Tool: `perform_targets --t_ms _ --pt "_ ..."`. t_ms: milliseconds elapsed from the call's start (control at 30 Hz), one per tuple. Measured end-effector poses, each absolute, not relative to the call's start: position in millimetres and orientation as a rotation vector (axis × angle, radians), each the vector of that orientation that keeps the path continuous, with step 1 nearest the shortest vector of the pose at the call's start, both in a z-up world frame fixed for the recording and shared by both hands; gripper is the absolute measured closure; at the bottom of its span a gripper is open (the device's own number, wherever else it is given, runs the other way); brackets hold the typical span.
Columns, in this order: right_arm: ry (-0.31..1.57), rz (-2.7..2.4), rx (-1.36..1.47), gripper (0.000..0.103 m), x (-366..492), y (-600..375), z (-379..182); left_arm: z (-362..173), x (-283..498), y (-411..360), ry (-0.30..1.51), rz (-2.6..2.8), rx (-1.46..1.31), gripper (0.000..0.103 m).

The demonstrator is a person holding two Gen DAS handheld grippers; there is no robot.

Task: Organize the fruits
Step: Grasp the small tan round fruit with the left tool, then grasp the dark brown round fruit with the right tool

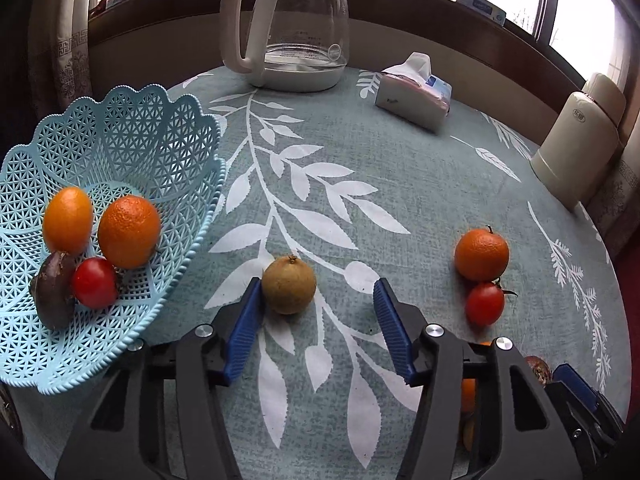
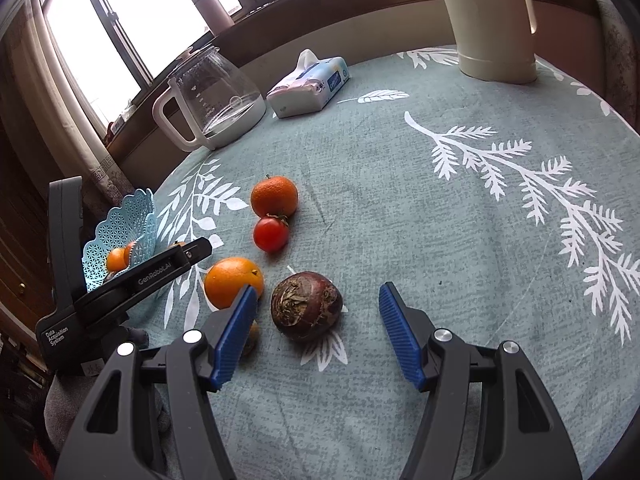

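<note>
Left tool (image 1: 316, 300) spread wide, one pad touching brown fruit (image 1: 289, 285) just beside blue basket (image 1: 120, 128), ready to pinch. Right tool (image 2: 318, 304) spread too, around dark purple fruit (image 2: 306, 306), far from basket. Both fruits on surface (image 2: 400, 220), waiting for basket.

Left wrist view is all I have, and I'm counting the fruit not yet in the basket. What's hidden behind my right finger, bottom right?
Observer: A whole orange lies there.
Operator: And the brown bit next to it?
Observer: That's a dark round fruit, just to the right of the orange.
Operator: Is the other gripper holding it?
Observer: No. The right gripper is open, with the fruit lying between its fingers and touching neither.
</note>
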State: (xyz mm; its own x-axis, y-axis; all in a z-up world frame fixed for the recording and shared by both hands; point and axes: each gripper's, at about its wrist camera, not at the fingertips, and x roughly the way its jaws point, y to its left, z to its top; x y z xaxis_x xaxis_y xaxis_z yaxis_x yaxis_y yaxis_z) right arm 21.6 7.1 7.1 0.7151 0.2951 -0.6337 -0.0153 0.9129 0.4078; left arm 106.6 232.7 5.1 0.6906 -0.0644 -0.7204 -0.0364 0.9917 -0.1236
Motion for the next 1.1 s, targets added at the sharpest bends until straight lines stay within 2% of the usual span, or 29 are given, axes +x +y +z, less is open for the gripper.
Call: perform_targets --t_ms 33,67,167,233,1100 --pt "0.758 0.178 0.395 0.039 20.9 6.9 7.1 5.0 107.5 233.3 0.809 -0.011 -0.132 0.052" --pt "0.758 0.179 0.397 0.039 20.9 6.9 7.2 5.0 107.6 234.2 0.808 -0.001 -0.13 0.06" --pt "0.758 0.182 0.399 0.039 20.9 7.0 7.3 4.9 106.2 238.6 0.803 0.014 -0.14 0.073" --pt "0.757 0.182 0.4 0.039 20.8 6.7 7.3 4.9 104.1 240.2 0.799 0.005 -0.148 0.076" --pt "0.786 0.164 0.286 0.039 25.5 26.2 4.0 13.8 73.0 230.5 0.706 -0.097 -0.15 0.076"
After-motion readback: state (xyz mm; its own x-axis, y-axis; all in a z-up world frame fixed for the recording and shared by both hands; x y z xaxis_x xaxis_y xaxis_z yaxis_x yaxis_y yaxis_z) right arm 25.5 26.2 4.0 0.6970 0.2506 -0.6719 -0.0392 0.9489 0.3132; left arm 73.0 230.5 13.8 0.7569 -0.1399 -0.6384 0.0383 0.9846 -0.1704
